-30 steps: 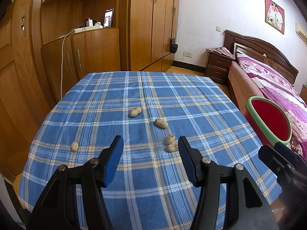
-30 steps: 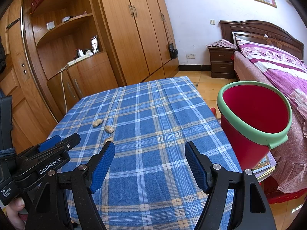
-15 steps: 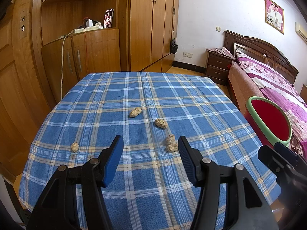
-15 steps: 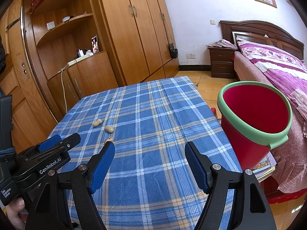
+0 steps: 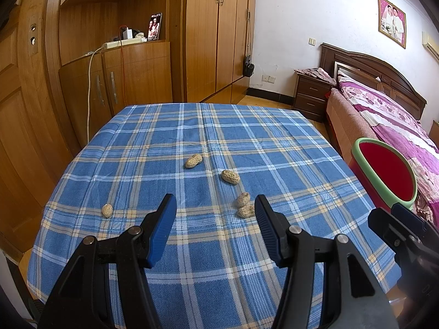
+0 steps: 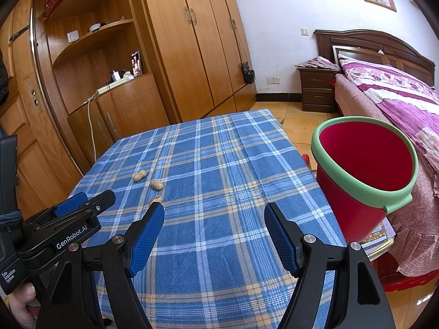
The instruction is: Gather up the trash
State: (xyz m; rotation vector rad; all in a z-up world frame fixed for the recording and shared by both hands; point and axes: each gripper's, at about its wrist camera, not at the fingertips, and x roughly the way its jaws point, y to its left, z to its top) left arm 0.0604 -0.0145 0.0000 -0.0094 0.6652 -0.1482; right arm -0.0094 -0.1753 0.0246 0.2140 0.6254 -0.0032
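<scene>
Several peanut shells lie on the blue plaid tablecloth (image 5: pixel 208 257). In the left wrist view one shell (image 5: pixel 193 161) sits mid-table, another (image 5: pixel 230 176) to its right, a pair (image 5: pixel 244 205) just ahead of my right finger, and a lone one (image 5: pixel 107 210) at the left. My left gripper (image 5: pixel 215 213) hovers open above the cloth, nothing between its pads. My right gripper (image 6: pixel 214 219) is open too, over the table's right half, with shells (image 6: pixel 157 184) to its left. A red bucket with a green rim (image 6: pixel 365 164) stands beside the table's right edge.
A wooden wardrobe and shelf unit (image 5: pixel 129 63) stand behind the table. A bed with a purple cover (image 6: pixel 392 93) and a nightstand (image 6: pixel 318 90) are at the right. Books and a red stool (image 6: pixel 384 238) lie under the bucket. A hand (image 6: pixel 22 298) holds the left gripper's handle.
</scene>
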